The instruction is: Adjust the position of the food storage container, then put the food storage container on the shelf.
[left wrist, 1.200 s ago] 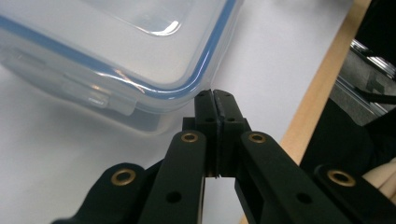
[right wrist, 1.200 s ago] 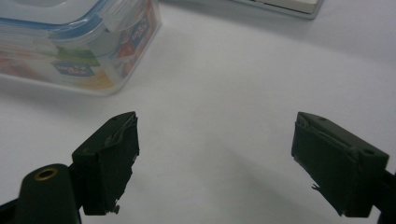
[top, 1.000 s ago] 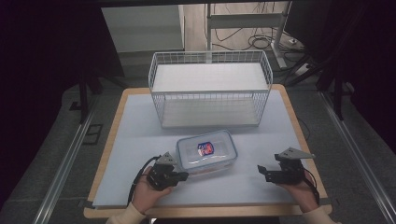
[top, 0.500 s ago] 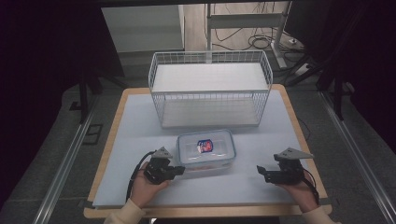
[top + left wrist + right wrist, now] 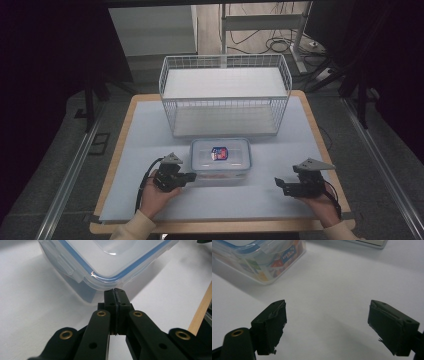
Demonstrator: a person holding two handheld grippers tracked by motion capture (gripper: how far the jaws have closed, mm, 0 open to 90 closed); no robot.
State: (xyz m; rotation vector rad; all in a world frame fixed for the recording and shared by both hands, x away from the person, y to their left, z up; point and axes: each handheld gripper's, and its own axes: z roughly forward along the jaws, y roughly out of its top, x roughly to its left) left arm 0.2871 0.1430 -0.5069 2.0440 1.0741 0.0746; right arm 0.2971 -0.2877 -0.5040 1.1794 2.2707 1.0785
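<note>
One white table (image 5: 140, 135) carries a wire basket (image 5: 225, 95) at the back and a clear lidded container (image 5: 220, 156) just before it. The left gripper (image 5: 190, 177), jaws pressed together, noses against the container's corner; the right gripper (image 5: 278, 185) rests well apart, jaws spread wide on nothing.

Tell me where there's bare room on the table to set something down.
Free: the white tabletop left of the clear blue-rimmed plastic box, the stretch between that box and the right gripper, and the front strip. Crowded: the narrow gap between the box and the white wire basket, and around the left gripper at the box's corner.
</note>
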